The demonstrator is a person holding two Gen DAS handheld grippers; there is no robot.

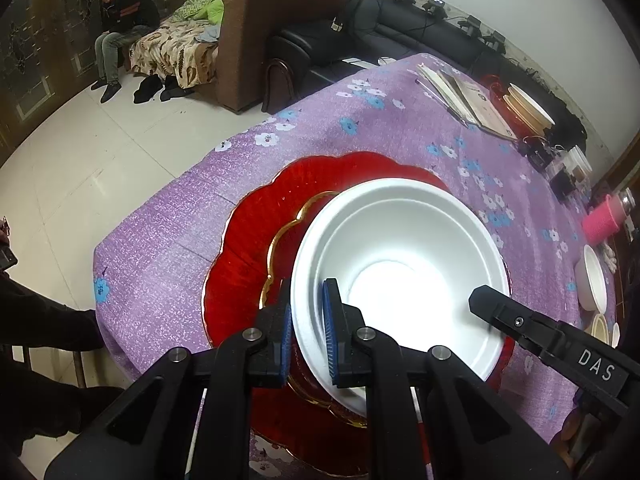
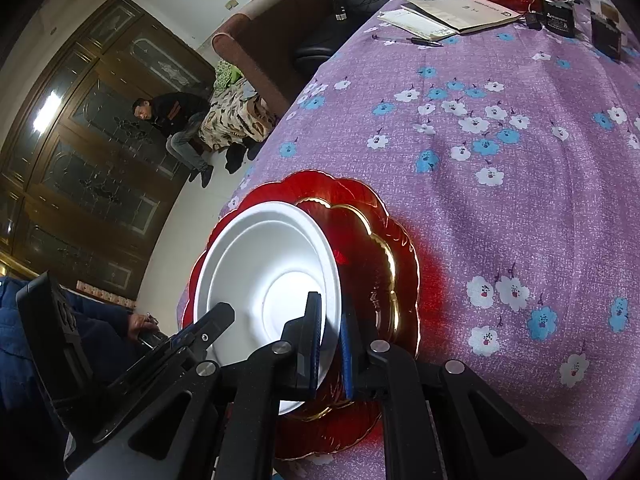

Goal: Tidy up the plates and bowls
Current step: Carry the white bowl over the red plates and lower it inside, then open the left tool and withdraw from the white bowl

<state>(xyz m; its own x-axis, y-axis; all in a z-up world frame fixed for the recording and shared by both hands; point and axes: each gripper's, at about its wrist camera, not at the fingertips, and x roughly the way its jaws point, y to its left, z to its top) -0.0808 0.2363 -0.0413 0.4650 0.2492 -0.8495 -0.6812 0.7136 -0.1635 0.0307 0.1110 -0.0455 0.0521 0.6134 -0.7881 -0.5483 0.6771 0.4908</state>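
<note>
A white bowl (image 1: pixel 400 264) sits on a small gold-rimmed red plate (image 1: pixel 288 232), which lies on a large scalloped red plate (image 1: pixel 256 216) on the purple flowered tablecloth (image 1: pixel 360 120). My left gripper (image 1: pixel 306 328) is shut on the bowl's near rim, one blue pad inside and one outside. My right gripper (image 2: pixel 330 344) is shut on the opposite rim of the same bowl (image 2: pixel 272 264); it also shows in the left wrist view (image 1: pixel 496 308). The left gripper's finger shows in the right wrist view (image 2: pixel 208 320).
At the table's far end lie booklets (image 1: pixel 468 96), a pen, a stack of plates (image 1: pixel 528 108) and small electronics. A pink-sleeved bottle (image 1: pixel 604 216) and more white bowls (image 1: pixel 592 280) stand at the right. A sofa and a seated person are beyond the table.
</note>
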